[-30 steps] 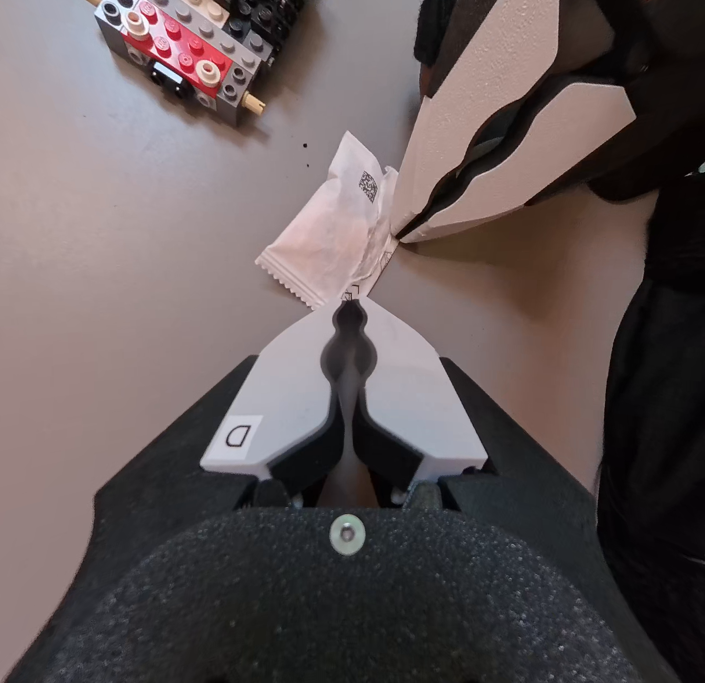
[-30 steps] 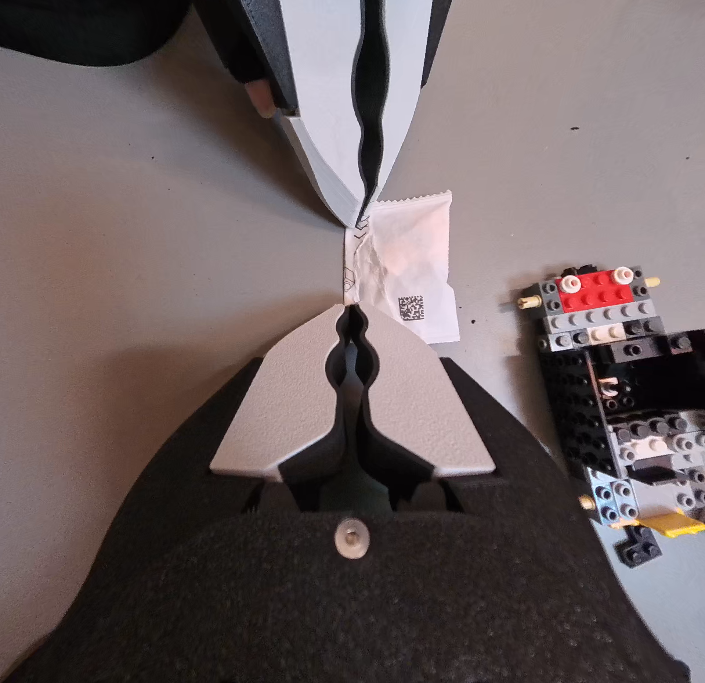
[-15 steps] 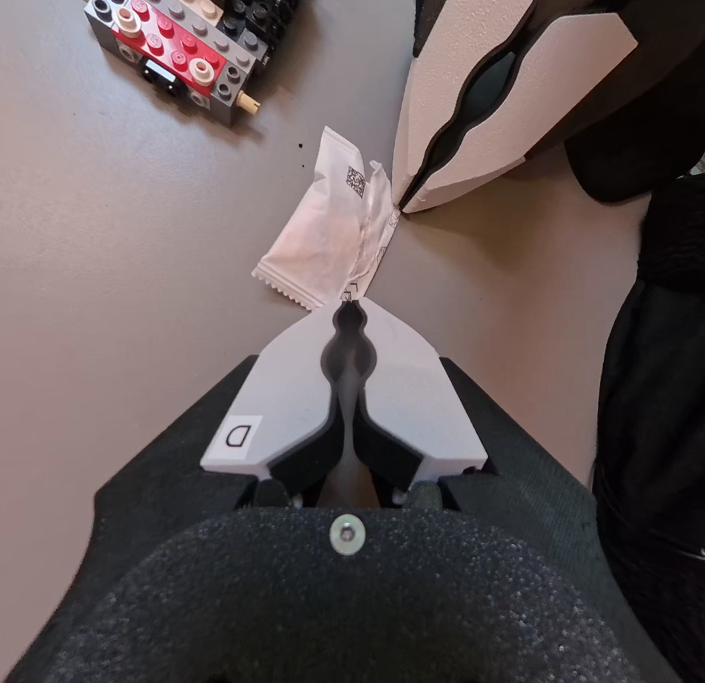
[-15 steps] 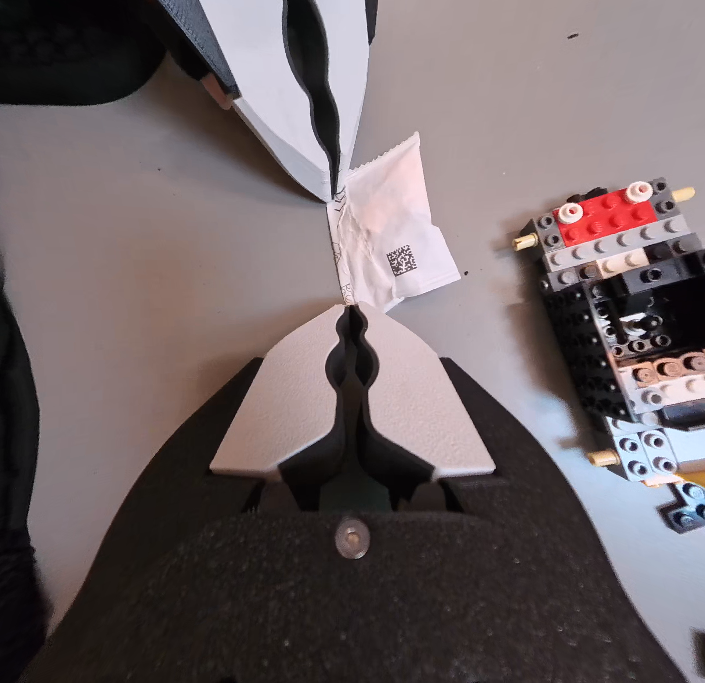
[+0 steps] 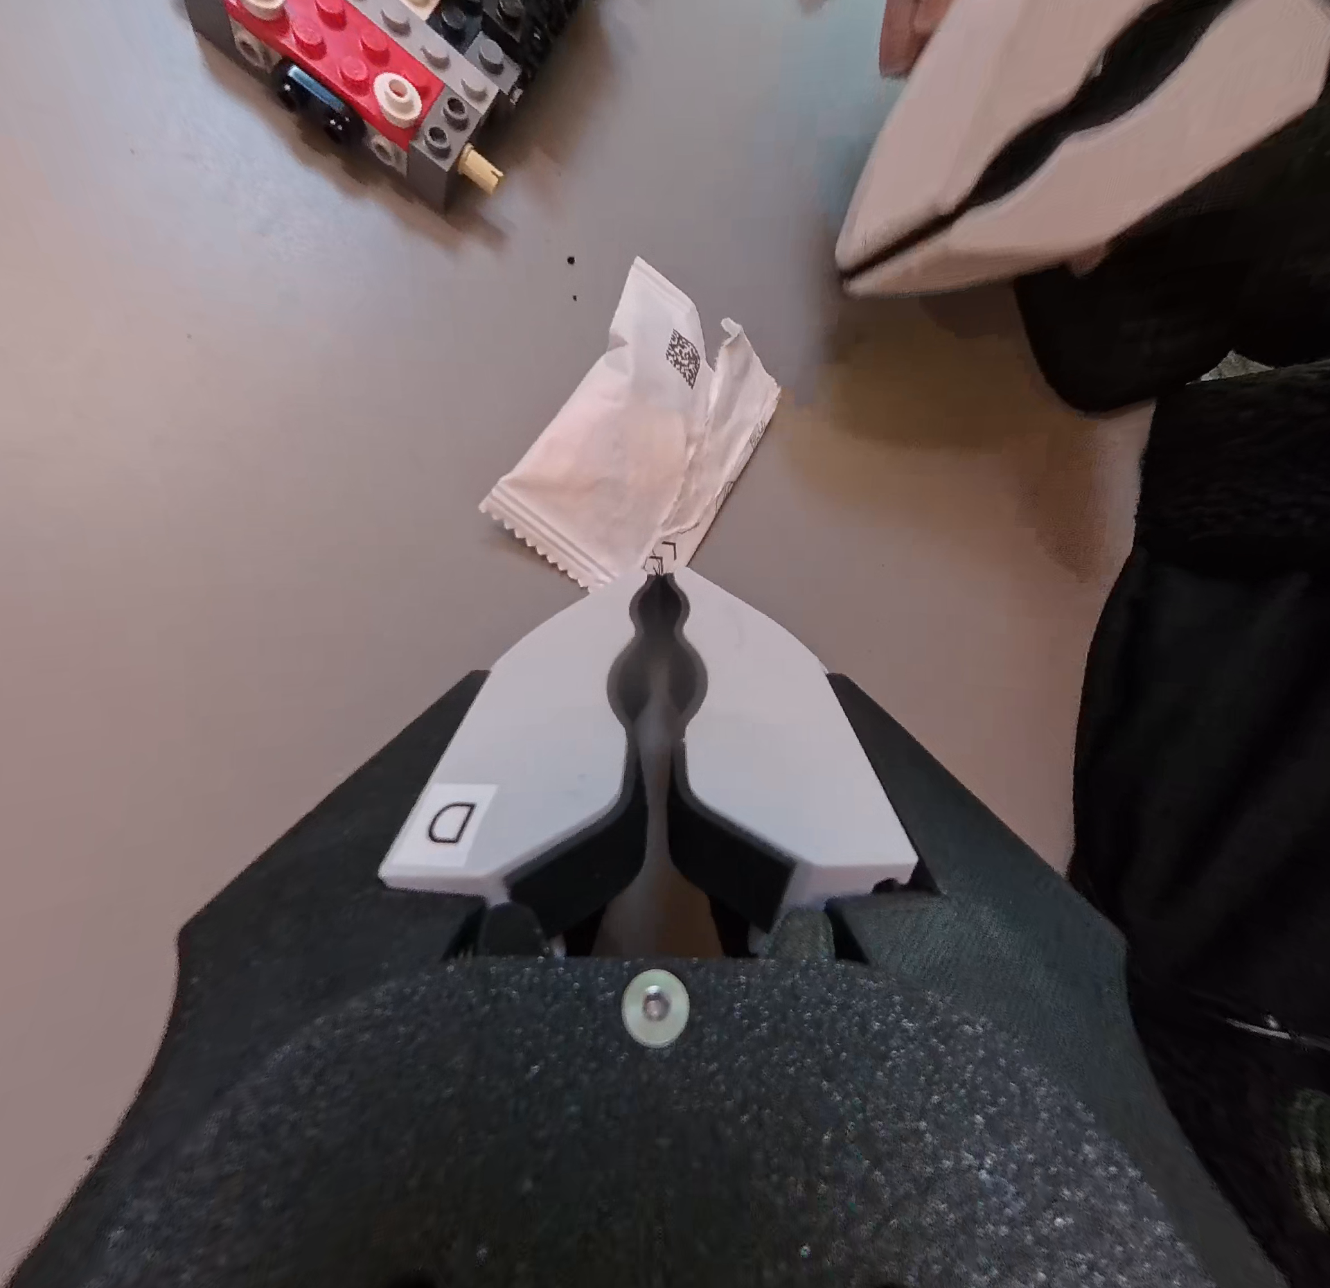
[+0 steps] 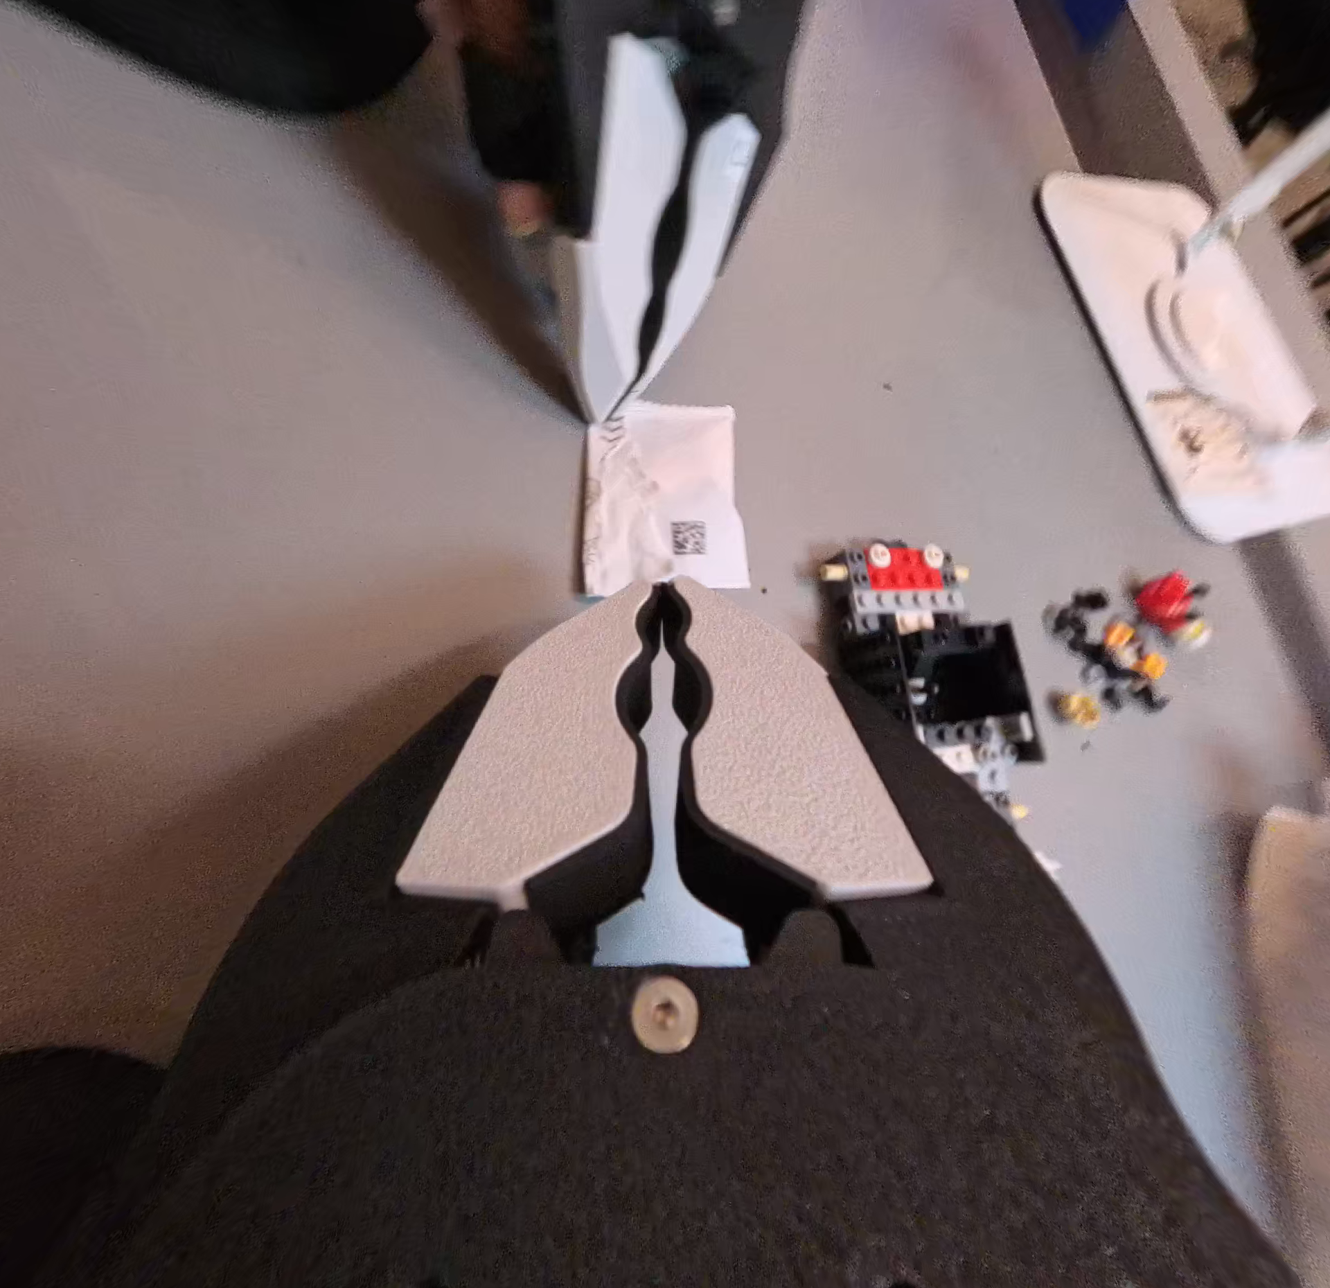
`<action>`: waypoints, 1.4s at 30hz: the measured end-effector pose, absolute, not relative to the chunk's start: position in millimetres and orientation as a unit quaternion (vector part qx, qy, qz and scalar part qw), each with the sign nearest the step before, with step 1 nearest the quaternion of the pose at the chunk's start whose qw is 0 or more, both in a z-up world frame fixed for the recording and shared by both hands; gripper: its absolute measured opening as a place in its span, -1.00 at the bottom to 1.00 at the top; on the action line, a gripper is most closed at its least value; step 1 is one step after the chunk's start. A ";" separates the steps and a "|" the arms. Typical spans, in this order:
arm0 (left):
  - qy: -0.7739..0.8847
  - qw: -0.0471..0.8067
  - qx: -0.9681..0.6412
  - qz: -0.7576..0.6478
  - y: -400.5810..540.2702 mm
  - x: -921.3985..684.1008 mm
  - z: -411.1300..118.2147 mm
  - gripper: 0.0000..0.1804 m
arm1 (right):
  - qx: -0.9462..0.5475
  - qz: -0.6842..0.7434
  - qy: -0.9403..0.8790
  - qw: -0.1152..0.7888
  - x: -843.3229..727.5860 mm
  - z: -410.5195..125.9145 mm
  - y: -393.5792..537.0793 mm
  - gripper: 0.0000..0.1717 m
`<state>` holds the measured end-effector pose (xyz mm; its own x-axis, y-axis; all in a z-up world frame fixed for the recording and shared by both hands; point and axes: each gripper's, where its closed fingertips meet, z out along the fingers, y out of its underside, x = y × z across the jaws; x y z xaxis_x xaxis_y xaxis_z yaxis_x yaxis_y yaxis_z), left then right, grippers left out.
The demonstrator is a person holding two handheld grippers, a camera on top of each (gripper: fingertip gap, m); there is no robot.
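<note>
A white paper packet (image 5: 619,454) with a small printed code square lies on the grey table (image 5: 216,461). Its far end shows a short tear. My left gripper (image 5: 658,580) is shut on the packet's near corner; it also shows in the right wrist view (image 6: 608,411), pinching that corner of the packet (image 6: 684,490). My right gripper (image 6: 662,591) has its tips together. In the left wrist view it (image 5: 846,278) hangs blurred at the upper right, clear of the packet, with nothing plainly between its tips.
A red, grey and black brick model (image 5: 360,66) stands beyond the packet, also in the right wrist view (image 6: 907,605). Loose small pieces (image 6: 1123,641) lie beside it. A white tray (image 6: 1151,361) sits at the far right. A dark sleeve (image 5: 1223,677) fills the right side.
My right gripper was pinching the packet's far corner; it has come off it and moved up and away. The packet's far end now shows a tear. My left gripper keeps its hold.
</note>
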<state>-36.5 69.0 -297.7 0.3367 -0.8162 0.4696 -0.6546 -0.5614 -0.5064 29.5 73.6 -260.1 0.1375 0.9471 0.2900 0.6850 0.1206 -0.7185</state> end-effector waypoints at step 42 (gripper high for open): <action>0.546 0.422 -0.635 -0.348 83.0 -41.2 -200.6 -0.24 | -0.649 0.426 -0.521 0.355 -5.0 -211.4 65.5 -1.00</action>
<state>-41.2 83.0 -200.6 0.1619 -0.9866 -0.0196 -0.4002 -0.0475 -0.9152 -5.0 65.5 -211.4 0.0942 0.9787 -0.1826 0.3738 -0.2048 -0.9046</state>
